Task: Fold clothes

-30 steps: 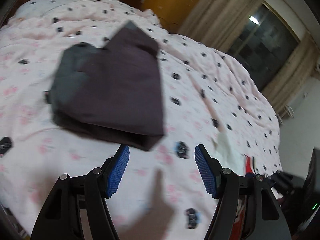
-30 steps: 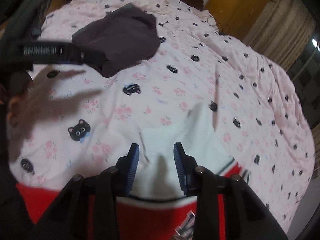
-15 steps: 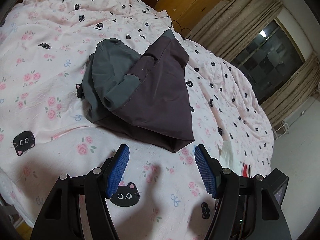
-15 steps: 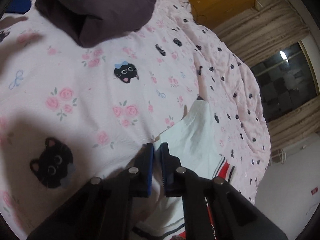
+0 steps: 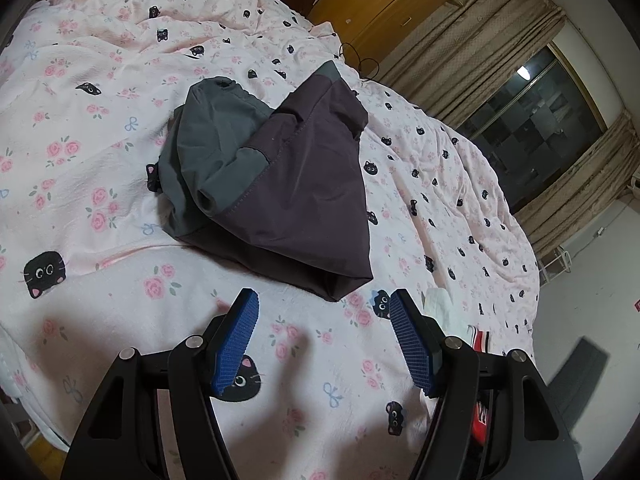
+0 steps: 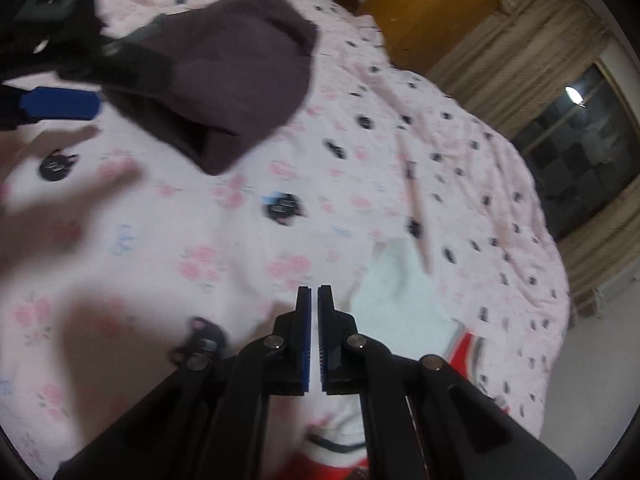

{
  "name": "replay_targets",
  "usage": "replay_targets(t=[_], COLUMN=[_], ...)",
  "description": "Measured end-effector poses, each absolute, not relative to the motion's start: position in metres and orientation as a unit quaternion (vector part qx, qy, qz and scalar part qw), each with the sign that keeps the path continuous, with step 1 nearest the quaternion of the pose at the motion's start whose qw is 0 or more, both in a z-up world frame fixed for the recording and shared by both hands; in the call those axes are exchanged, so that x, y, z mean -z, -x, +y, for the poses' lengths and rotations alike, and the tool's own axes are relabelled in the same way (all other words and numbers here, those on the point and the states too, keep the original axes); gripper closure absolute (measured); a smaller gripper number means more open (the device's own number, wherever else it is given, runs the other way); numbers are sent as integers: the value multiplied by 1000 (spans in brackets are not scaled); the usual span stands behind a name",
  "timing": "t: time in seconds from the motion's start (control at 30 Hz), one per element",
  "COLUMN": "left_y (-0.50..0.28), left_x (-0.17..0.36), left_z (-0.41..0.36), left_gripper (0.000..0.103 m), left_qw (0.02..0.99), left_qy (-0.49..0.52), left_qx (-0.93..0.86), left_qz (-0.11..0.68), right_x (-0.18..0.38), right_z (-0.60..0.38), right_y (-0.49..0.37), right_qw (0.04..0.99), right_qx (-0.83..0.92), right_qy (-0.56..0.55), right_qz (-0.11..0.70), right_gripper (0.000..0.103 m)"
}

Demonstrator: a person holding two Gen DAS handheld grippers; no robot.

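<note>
the left gripper [image 5: 324,336] is above the pink bed cover [image 5: 100,168], and its two blue pads [image 5: 236,340] stand wide apart with nothing between them. just in front of it, a little further on the cover, lies the dark garment [image 5: 280,184], a purple-brown piece with grey parts, folded into a rough bundle; its near corner is close to the pads but does not touch them. the cover has a print of black cat faces and pink roses and is wrinkled toward the far side. to the right of the left gripper, near the edge of the bed, a small part of the white and red garment [image 5: 448,312] is visible. in the right wrist view, which is blurred, the right gripper [image 6: 314,336] has its fingers [image 6: 304,340] pressed almost together, with only a thin gap; i cannot tell if cloth is caught in this gap. the white and red garment [image 6: 400,300] lies directly under and to the right of this gripper, the white part spread on the cover and the red part near the bottom of the view. the dark garment [image 6: 240,80] is further away, at the upper left, with the left gripper [image 6: 60,104] beside it. behind the bed there are a wooden cabinet [image 5: 392,4], beige curtains [image 5: 492,40] and a dark window [image 5: 532,128].
</note>
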State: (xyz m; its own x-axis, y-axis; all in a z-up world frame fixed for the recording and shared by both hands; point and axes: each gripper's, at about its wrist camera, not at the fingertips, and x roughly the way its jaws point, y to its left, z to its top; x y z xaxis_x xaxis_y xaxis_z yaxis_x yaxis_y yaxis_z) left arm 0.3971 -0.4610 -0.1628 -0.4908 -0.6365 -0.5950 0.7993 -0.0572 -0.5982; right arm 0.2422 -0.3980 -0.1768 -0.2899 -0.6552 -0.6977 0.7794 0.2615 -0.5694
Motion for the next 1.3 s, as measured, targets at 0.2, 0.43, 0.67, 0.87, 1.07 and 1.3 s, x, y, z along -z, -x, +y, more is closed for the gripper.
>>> replay_targets(t=[0.2,0.43,0.67,0.87,1.07,1.3], left_y=[-402,-377,-301,-260,-247,-252], left_x=[161,159,156,158,165,168], left_z=[-458,-457,-451,-425,-381,-345], left_gripper=[40,40,40,40,40,40], left_qw=[505,468,384,322,241,173], left_qy=[-82,-107,-179,-253,-352,-392], left_qx=[716,750,812,830,848,851], left_qz=[475,455,402,380,314,303], right_x=[180,112,104,108,112,138], right_z=[-400,-348,-268,-186,-96,-26], right_y=[-233,-158,-46,41,77,94], right_qw=[628,674,593,555,607,635], right_qx=[580,609,687,701,635,568], right_qy=[-124,-202,-238,-323,-400,-455], right_qz=[504,365,346,309,261,260], right_gripper=[95,73,72,55,44,36])
